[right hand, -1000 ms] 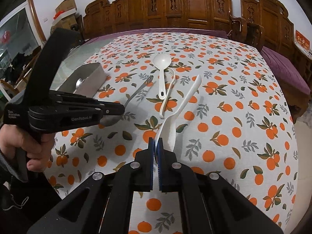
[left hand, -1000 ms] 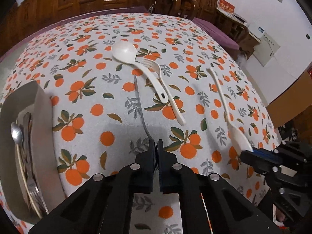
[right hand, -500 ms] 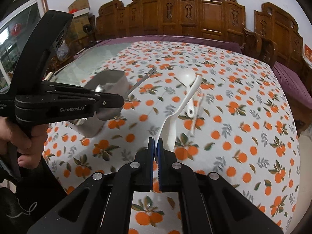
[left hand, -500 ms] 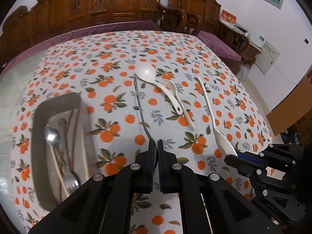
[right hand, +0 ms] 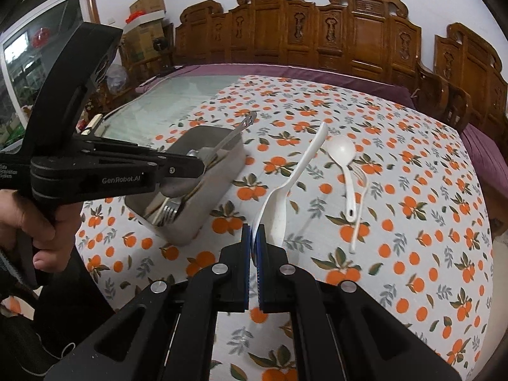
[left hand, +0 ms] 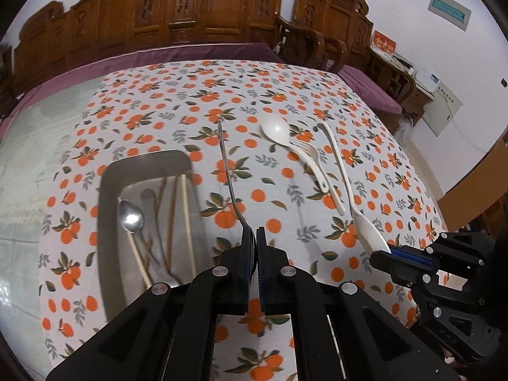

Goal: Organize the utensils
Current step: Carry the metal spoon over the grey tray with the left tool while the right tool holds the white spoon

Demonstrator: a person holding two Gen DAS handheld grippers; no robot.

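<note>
My left gripper [left hand: 255,233] is shut on the bowl end of a metal spoon [left hand: 228,174], whose handle points away, lifted above the cloth. Seen from the right wrist, the left gripper [right hand: 197,166] holds that metal spoon [right hand: 228,136] over the metal tray [right hand: 222,165]. My right gripper [right hand: 254,230] is shut on the bowl of a long white plastic spoon [right hand: 276,203], also lifted; the left wrist view shows this right gripper [left hand: 379,252] and the spoon [left hand: 365,222]. A white soup spoon [left hand: 274,127] and a white fork [left hand: 309,152] lie crossed on the tablecloth.
The metal tray [left hand: 108,190] holds a metal spoon, chopsticks and a fork. The orange-print tablecloth [right hand: 412,190] covers most of the table, with bare glass [right hand: 177,108] at the left. Carved wooden chairs [right hand: 349,38] line the far side. A person's hand [right hand: 31,222] grips the left tool.
Both grippers have risen with their utensils off the cloth and moved left toward the tray. The tray now shows more fully in both views.
</note>
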